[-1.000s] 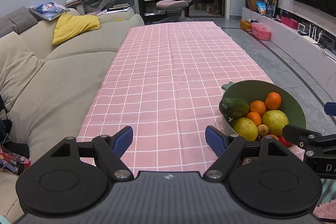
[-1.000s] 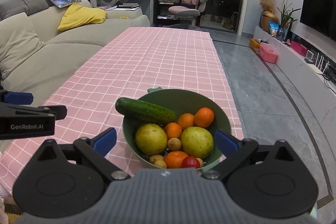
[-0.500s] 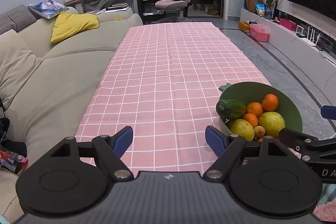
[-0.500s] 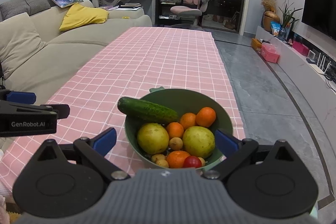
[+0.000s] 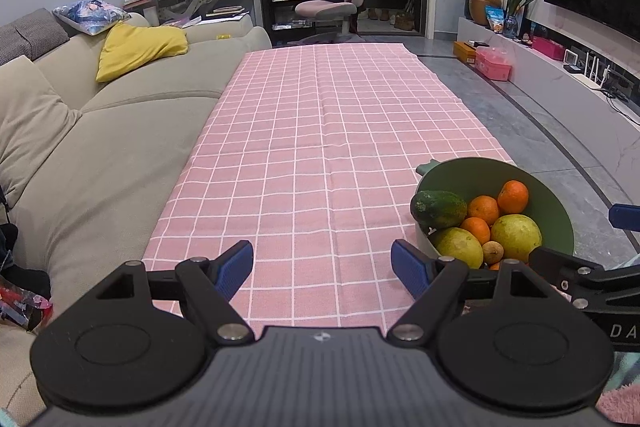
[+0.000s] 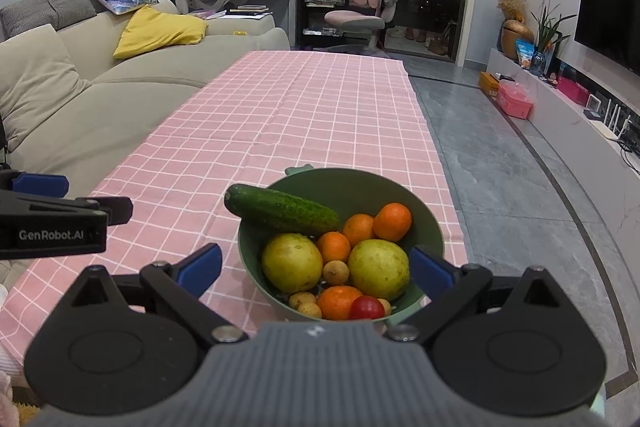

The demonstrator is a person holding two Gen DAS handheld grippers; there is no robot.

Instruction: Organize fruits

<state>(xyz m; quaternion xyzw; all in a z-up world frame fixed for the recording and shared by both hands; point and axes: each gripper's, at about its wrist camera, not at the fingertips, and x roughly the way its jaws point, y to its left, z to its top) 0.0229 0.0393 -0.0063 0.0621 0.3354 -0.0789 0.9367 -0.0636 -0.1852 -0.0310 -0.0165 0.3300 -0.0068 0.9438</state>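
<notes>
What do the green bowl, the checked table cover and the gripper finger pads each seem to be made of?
Green bowl: probably matte plastic, with a smooth, even, dull sheen. Checked table cover: woven cloth, showing fold creases and soft ripples. Gripper finger pads: likely blue rubber or soft plastic, with a ribbed face.

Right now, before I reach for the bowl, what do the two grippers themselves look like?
Both match: the left gripper and right gripper have a ribbed grey body, two round black discs, black angular linkage arms with silver pivot pins, and blue ribbed pads. The left one's side carries white "GenRobot.AI" lettering. No cables, hands or sleeves are visible.
</notes>
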